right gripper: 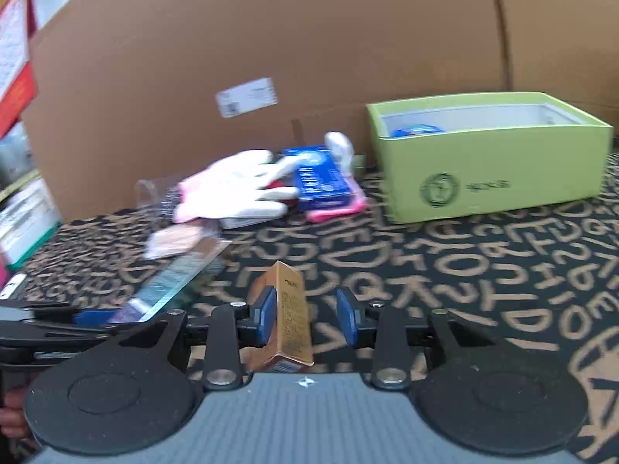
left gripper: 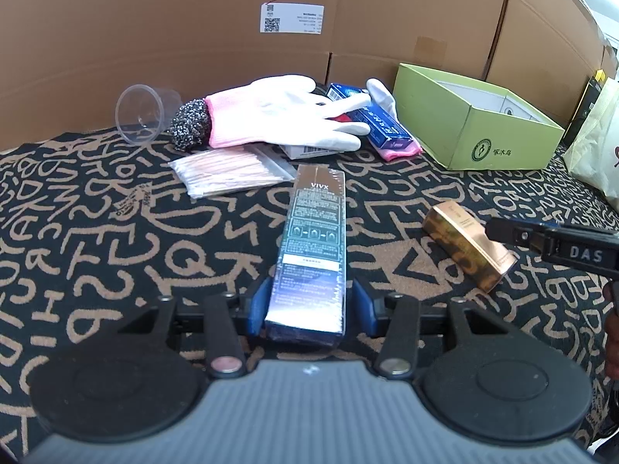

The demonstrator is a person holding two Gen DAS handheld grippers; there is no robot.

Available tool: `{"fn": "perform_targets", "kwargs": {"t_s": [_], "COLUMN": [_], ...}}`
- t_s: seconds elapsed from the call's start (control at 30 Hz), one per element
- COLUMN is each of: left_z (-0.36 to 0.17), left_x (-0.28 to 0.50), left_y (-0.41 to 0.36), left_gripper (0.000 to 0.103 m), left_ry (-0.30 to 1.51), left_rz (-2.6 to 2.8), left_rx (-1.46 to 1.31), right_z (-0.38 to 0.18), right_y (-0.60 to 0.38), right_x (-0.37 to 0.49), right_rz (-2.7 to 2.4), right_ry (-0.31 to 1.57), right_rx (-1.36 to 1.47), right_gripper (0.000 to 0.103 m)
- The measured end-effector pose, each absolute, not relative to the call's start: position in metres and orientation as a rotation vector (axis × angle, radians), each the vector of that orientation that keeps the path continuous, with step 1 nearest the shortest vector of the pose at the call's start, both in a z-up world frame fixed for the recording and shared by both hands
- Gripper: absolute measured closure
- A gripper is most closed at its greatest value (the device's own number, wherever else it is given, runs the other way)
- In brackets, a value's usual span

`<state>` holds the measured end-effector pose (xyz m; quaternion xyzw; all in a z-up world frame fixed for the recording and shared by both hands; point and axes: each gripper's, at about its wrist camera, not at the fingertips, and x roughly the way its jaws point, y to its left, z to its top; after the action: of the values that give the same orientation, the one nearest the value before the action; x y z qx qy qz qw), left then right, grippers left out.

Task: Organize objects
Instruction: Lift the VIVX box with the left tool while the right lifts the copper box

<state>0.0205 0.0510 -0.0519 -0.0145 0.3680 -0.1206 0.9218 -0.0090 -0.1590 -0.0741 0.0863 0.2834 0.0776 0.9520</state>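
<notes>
Step in hand: we judge that both cartons are being taken up for the green box; we should keep each carton square between the pads and lift before swinging toward it.
Gold carton (right gripper: 284,321): small, glossy, sharp-edged cardboard; it stands tilted between the right gripper's pads, its left face against the left pad and a clear gap to the right pad.
Right gripper (right gripper: 307,315): partly open, jaws not clamped on the gold carton; the view is blurred, so we cannot say how firmly the left pad bears on it. We would close fully before lifting, since the slick carton could tip or slide.
Long carton (left gripper: 313,239): tall, narrow, shiny wrapped box with printed panels, lying along the left gripper's line, its near end between the blue pads.
Left gripper (left gripper: 305,311): narrowed to the carton's width, pads at both long faces, appearing to have hold of its near end. Held at one end, the far end may droop, so we would lift it slowly.
Green box (left gripper: 503,135): open, rigid cardboard with a white lining, at the far right of the table, well apart from both cartons.
Table (left gripper: 116,239): covered in a black woven cloth with tan lettering, soft and grippy.
Clutter beyond: white glove with a pink cuff (left gripper: 286,116), blue carton (left gripper: 383,125), steel scourer (left gripper: 191,123), clear plastic cup (left gripper: 143,112), bag of cotton swabs (left gripper: 232,172).
</notes>
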Motion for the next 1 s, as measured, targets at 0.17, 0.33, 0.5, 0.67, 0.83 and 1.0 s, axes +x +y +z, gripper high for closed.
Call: {"fn": "perform_targets", "kwargs": {"t_s": [0.17,0.33,0.5,0.67,0.83,1.0], "left_z": [-0.047,-0.051,-0.052,-0.053,-0.057,-0.048], "left_x": [0.033,0.053,0.053,0.055,0.058,0.054], "left_y": [0.045,0.037,0.033,0.022,0.012,0.002], "left_gripper": [0.056,0.053,0.065,0.058,0.057,0.065], "left_ry": [0.747,0.764,0.77,0.764,0.746,0.771], "left_rz": [-0.256,-0.258,-0.268,-0.252,-0.253,-0.311], "left_rx": [-0.01,-0.01,0.023,0.074,0.118,0.111], "right_z": [-0.065,-0.07,-0.08,-0.08,-0.087,-0.086], "right_y": [-0.157,-0.138,-0.126,-0.122,-0.121,-0.14], "right_x": [-0.018,-0.006,0.001,0.002,0.004,-0.004], "right_rz": [0.16,0.225,0.238,0.253,0.257,0.281], "right_ry": [0.519,0.558,0.596,0.61,0.613,0.613], "right_rx": [0.14,0.075,0.006,-0.037,-0.044,0.032], "right_gripper": [0.065,0.065,0.068,0.069,0.069,0.069]}}
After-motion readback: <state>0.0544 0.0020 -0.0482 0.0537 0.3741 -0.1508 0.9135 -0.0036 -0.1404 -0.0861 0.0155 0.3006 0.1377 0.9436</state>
